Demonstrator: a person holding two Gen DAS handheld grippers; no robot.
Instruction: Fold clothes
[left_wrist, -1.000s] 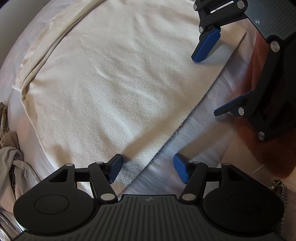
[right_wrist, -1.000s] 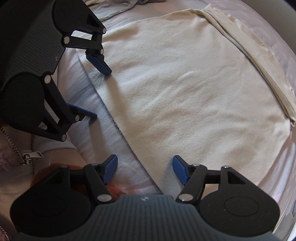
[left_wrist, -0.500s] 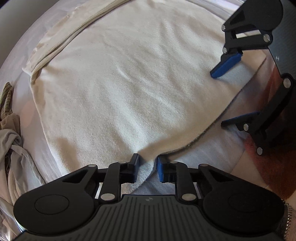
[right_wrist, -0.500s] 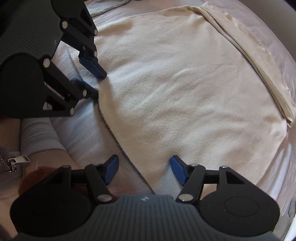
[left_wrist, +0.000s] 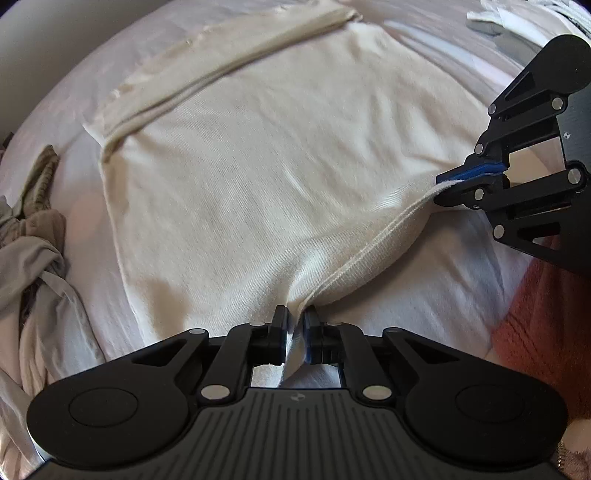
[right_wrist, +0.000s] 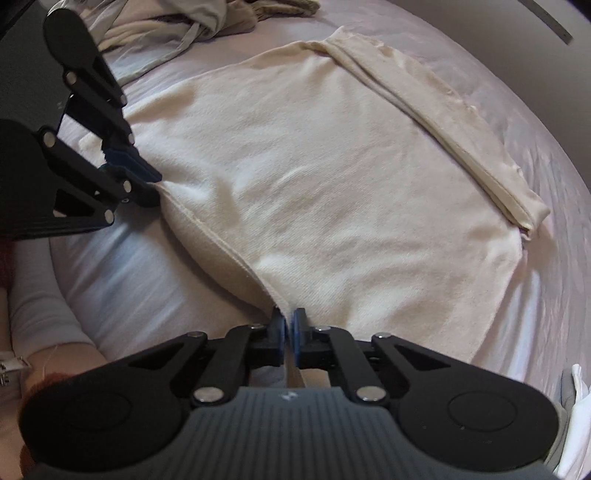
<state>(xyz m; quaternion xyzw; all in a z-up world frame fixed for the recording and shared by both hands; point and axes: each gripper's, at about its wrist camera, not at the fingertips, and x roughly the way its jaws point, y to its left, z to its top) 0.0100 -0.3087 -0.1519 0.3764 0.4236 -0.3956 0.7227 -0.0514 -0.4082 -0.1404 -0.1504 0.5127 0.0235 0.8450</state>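
On the bed (left_wrist: 461, 295), both grippers pinch the cream garment's (left_wrist: 258, 166) near hem.
Left gripper (left_wrist: 294, 325) and right gripper (right_wrist: 289, 328) clamp it, lifted taut between them.

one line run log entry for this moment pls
stage: hem grasped | left gripper: shut on cream garment hem | right gripper: shut on same hem | hem lifted off bed sheet

Both the right gripper (right_wrist: 289, 325) and left gripper (right_wrist: 147, 177) pinch the cream garment's (right_wrist: 332, 177) near hem.
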